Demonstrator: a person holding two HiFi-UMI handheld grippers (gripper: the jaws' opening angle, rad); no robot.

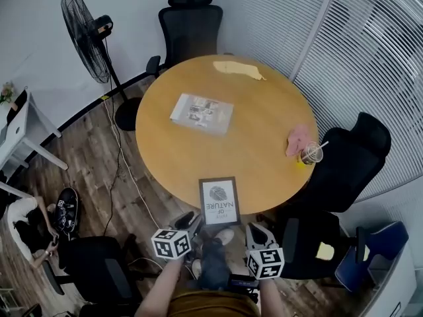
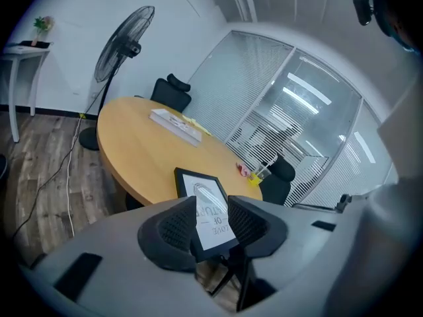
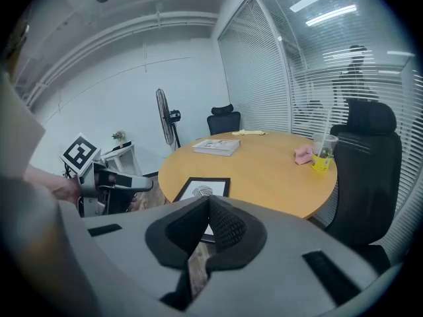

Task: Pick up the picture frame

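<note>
A black picture frame [image 1: 219,201] with a white print lies flat at the near edge of the round wooden table [image 1: 264,111], and its near end sticks out past the rim. My left gripper [image 1: 190,220] is just off the frame's near left corner. In the left gripper view it [image 2: 211,203] stands open, and the frame [image 2: 201,193] shows in the gap between its jaws. My right gripper [image 1: 254,230] hangs off the frame's near right side, below the table edge. In the right gripper view its tips [image 3: 209,200] meet with nothing in them, and the frame [image 3: 201,189] lies beyond.
A book [image 1: 201,113] lies mid-table. A pink cloth [image 1: 299,139] and a cup of yellow drink [image 1: 309,154] sit at the right rim, and a yellow item [image 1: 239,69] lies at the far edge. Black office chairs [image 1: 192,25] [image 1: 350,157] ring the table. A standing fan [image 1: 89,35] is at the far left.
</note>
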